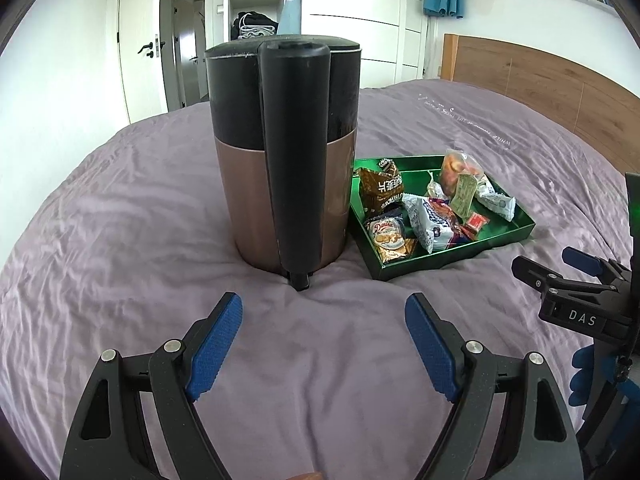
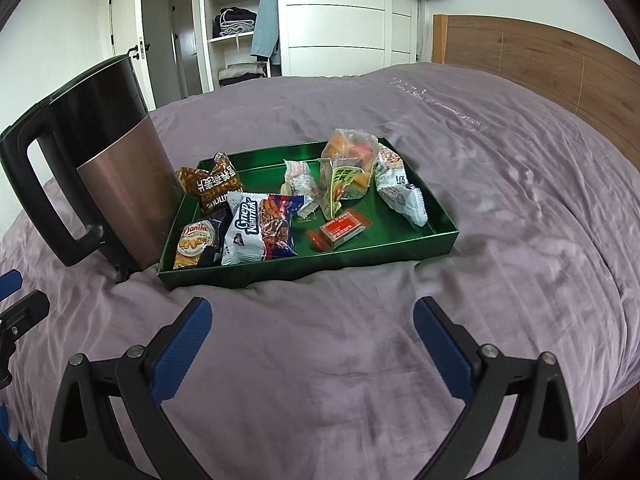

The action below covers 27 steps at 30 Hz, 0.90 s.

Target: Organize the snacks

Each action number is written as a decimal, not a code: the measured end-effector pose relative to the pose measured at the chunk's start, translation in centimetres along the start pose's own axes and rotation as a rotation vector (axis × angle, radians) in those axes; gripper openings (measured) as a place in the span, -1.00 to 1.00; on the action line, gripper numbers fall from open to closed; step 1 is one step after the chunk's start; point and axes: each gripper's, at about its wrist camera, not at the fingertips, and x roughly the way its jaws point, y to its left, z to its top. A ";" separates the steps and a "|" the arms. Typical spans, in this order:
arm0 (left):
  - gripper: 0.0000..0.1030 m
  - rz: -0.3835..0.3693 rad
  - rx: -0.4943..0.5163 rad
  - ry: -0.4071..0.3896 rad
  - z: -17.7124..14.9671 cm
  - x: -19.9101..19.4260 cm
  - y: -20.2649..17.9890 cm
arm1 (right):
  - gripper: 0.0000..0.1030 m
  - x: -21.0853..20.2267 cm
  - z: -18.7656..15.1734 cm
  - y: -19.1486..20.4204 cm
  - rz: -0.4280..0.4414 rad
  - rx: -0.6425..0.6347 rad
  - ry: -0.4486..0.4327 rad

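Two grippers I'm holding low over the purple bedspread (image 2: 500, 184), angled down: left gripper (image 1: 323, 344) and right gripper (image 2: 312, 344), jaws wide, empty. Green tray (image 2: 304, 270) (packed with snack packets (image 2: 260, 232)) sits at twelve o'clock from the right, kettle (image 1: 280, 152) touching its nine o'clock side.

In the left wrist view the kettle (image 1: 284, 152) hides the near left corner of the green tray (image 1: 460, 254) and part of the brown snack packet (image 1: 380, 190). The right gripper (image 1: 560, 276) is cut off by the picture's right edge. The embroidered writing on the purple bedcover (image 2: 440, 110) is too small to read. In the right wrist view the kettle's base is partly hidden behind the tray.
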 end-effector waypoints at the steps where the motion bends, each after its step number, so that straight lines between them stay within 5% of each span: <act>1: 0.54 0.000 0.001 0.002 0.0 0.1 0.0 | 1.00 0.0 0.0 0.0 0.000 0.001 -0.001; 27: 0.54 0.026 0.029 0.037 -0.6 1.5 1.1 | 1.00 0.8 -1.1 -3.7 -0.077 -0.112 0.025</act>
